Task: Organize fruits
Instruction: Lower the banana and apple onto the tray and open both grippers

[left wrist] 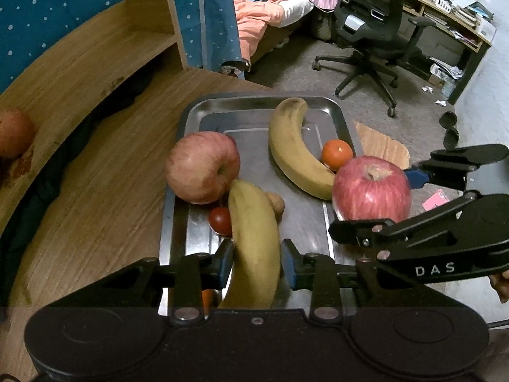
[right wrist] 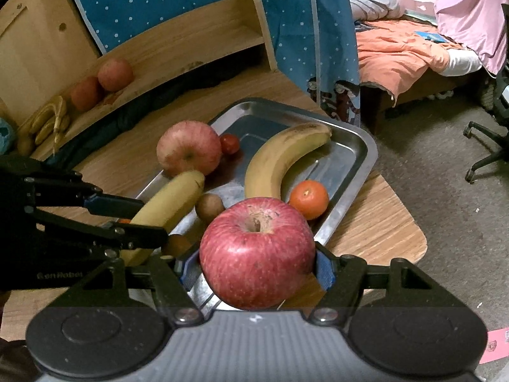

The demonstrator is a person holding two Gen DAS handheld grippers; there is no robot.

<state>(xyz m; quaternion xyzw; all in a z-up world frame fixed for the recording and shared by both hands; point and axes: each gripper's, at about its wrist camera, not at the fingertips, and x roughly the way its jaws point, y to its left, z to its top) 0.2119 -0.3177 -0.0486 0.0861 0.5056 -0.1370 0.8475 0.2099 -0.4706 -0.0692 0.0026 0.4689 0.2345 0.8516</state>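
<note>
Your right gripper (right wrist: 257, 264) is clamped on the red apple (right wrist: 257, 253), pads on its two flanks, over the near rim of the tray (right wrist: 366, 165). From the pictures you cannot tell whether the apple is lifted or resting on the rim. The grip sits near the widest part of a smooth round skin, so a tilt or a slack squeeze could let it roll out and drop past the table edge to the floor.

Your left gripper (left wrist: 256, 262) has its jaws closed around the near banana (left wrist: 254, 242), low on its length. Most of the banana sticks out ahead of the pads, so it may pivot and swing if you lift fast, and hard pressure will bruise it. Its far end lies against the pale apple (left wrist: 203, 167), with a tomato (left wrist: 220, 219) and a small brown fruit (left wrist: 276, 204) tucked beside it; dragging the banana could knock these about.

The two grippers are close together, so crossing paths risks a collision.

Further off in the tray lie a second banana (left wrist: 294, 149) and an orange (left wrist: 337, 154). On the shelf (right wrist: 178, 44) behind sit more apples and bananas.
</note>
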